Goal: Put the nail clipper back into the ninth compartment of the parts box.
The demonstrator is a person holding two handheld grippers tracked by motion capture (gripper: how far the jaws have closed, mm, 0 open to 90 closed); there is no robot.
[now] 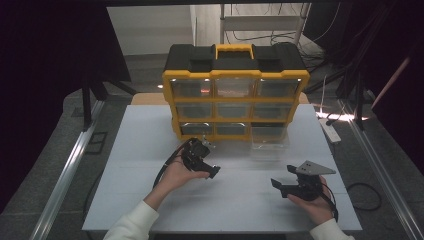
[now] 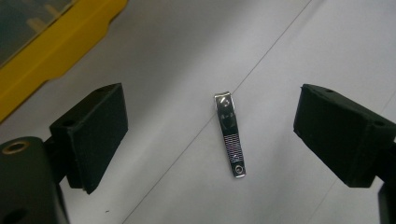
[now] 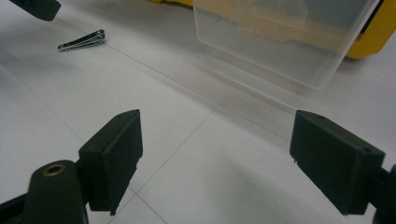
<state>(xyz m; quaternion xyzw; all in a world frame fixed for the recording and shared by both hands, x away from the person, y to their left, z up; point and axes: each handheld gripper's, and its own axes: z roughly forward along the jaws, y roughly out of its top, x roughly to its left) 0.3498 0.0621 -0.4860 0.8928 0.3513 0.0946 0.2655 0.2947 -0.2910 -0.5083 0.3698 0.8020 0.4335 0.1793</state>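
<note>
Clippers, small and silver, lie flat on the white tabletop at the centre of the left gripper view, midway between the two black jaws of the left claw, which stands wide and touches nothing. In the right gripper view the clippers sit in the upper left of the frame, just below a tip of the left claw in the corner. In the high view the left claw is at centre, tilted down over the tabletop and held by a hand in a white sleeve. The right claw is also wide and holds nothing; in the high view it is at the lower right. A clear drawer stands on the tabletop in the upper right of the right gripper view. Behind it, at upper centre of the high view, is a yellow organizer with a black top.
</note>
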